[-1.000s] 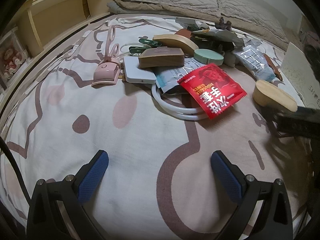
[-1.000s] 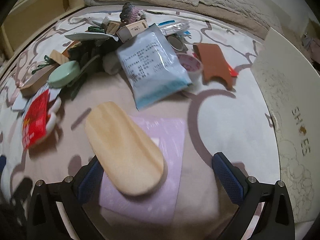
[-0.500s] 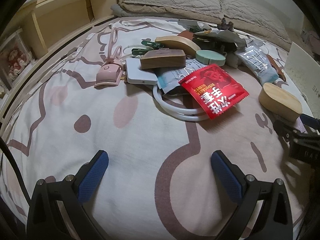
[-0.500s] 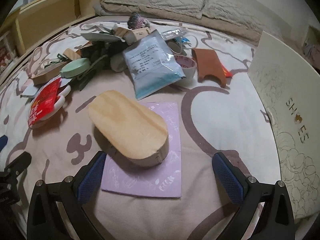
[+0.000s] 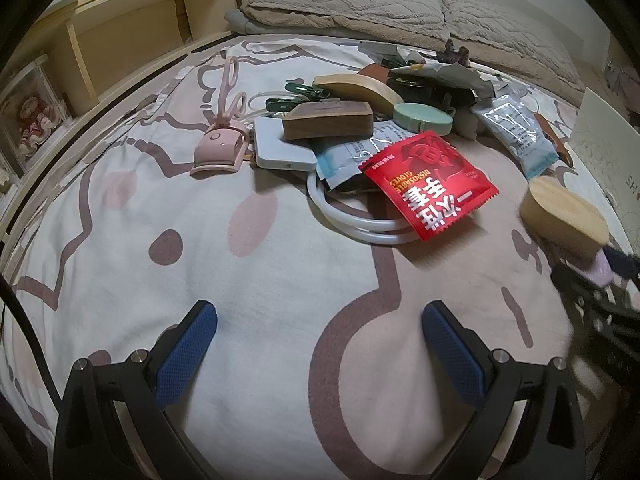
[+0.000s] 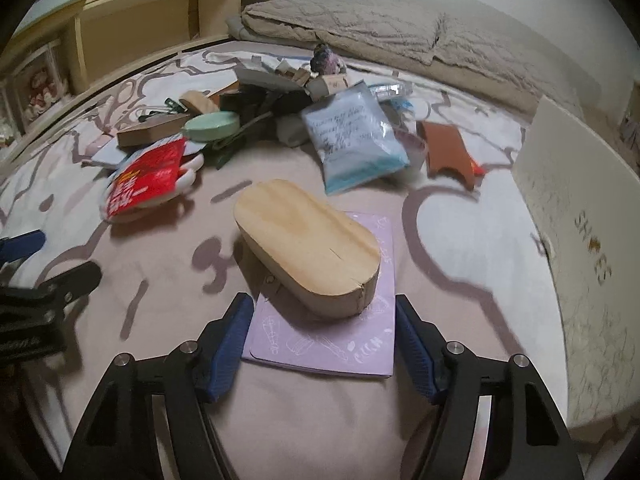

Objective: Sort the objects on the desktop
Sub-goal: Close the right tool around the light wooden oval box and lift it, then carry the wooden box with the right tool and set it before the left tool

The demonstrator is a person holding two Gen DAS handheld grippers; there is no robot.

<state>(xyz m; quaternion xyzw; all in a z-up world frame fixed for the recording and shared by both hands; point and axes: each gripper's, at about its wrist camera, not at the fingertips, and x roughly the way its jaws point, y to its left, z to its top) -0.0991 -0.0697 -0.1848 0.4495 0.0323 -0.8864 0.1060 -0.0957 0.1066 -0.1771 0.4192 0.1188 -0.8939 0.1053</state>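
A purple notebook (image 6: 320,344) lies on the patterned bedsheet with a light wooden oval box (image 6: 308,248) resting on top of it. My right gripper (image 6: 320,344) straddles the notebook's near end. Its jaws are closing, and its blue pads (image 6: 228,344) touch the notebook's two side edges. From the left wrist view the same wooden box (image 5: 564,212) and the right gripper (image 5: 600,300) show at the far right. My left gripper (image 5: 320,340) hovers open over bare sheet, nothing between its fingers.
A pile sits mid-bed: red glove packet (image 5: 432,188), white ring (image 5: 360,224), mint round case (image 5: 422,118), brown wooden block (image 5: 326,122), pink curler (image 5: 220,148), blue-white pouch (image 6: 356,140). A white shoe box (image 6: 580,240) stands at right, a wooden shelf (image 5: 120,36) at left.
The right gripper's jaws have narrowed from wide open onto the notebook's edges, and it has drawn back and turned, so the box appears farther ahead. The left gripper stayed put.
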